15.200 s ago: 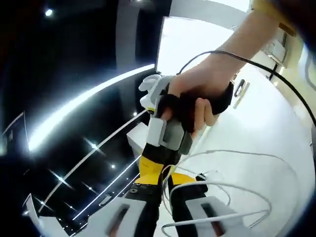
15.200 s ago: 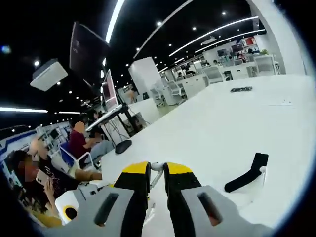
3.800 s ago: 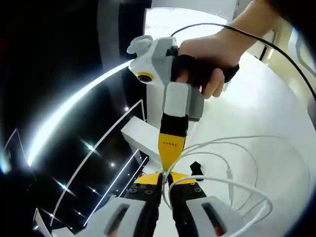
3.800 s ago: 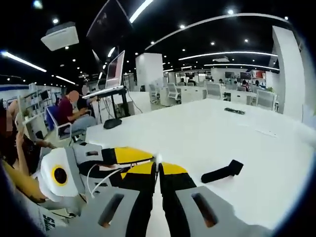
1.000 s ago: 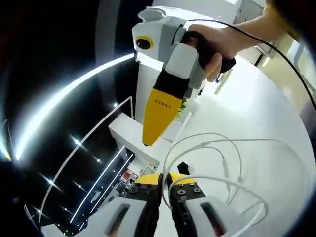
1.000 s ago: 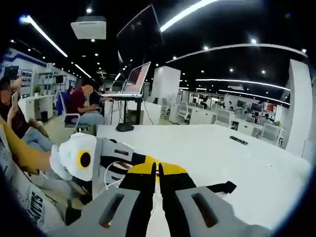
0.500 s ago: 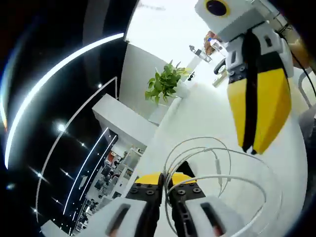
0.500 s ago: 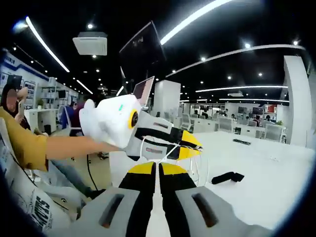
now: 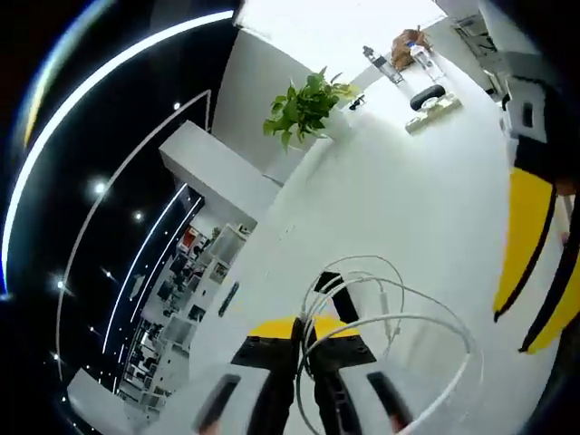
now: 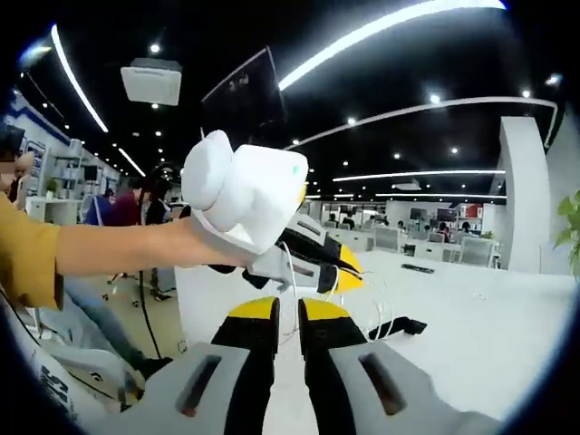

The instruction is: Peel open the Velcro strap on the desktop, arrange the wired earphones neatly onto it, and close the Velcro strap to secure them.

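While its jaws stand nearly closed on the white cable, the left gripper [image 9: 304, 337] holds the wired earphones [image 9: 390, 313] up in loose loops above the white surface [image 9: 381, 190]. Just beyond its tips lies the black Velcro strap [image 9: 337, 299], under the loops. At the near right edge of the left gripper view, the right gripper's [image 9: 535, 263] yellow jaws point down; half a second ago they hung higher and nearer the middle. Farther off stands a potted plant [image 9: 304, 104].

From the right gripper view, the right gripper's own jaws sit almost shut with nothing between them. A hand [image 10: 204, 252] on a level forearm carries the left gripper across, strap beyond.
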